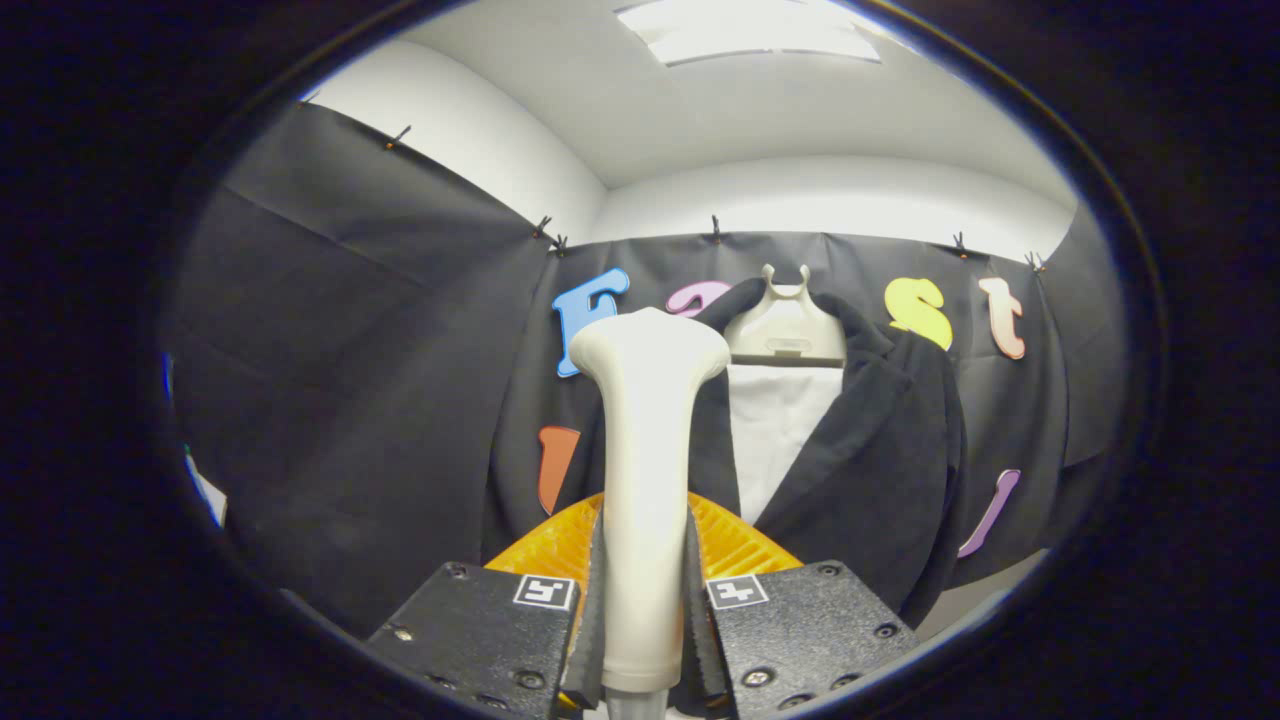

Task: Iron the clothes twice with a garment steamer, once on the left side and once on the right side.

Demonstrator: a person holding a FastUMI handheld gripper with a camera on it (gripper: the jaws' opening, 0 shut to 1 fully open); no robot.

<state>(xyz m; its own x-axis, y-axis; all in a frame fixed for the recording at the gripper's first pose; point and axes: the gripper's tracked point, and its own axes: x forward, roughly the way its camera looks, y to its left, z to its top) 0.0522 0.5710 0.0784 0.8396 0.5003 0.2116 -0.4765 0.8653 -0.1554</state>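
The gripper (pixel 645 600) is clamping both fingers on the cream handle of the garment steamer (pixel 645 450), which is standing upright between them, its flared head widening at the top. Beyond it, a dark jacket (pixel 880 450) is hanging on a pale hanger (pixel 785 325) over white cloth (pixel 775 430), its left half sitting hidden behind the steamer.

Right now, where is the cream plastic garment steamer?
The cream plastic garment steamer stands upright, clamped between the gripper fingers, just before the dark jacket on its hanger.

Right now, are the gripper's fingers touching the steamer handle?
Touching. The gripper view shows the gripper closed on the steamer handle, both fingers pressed against its sides with no gap.
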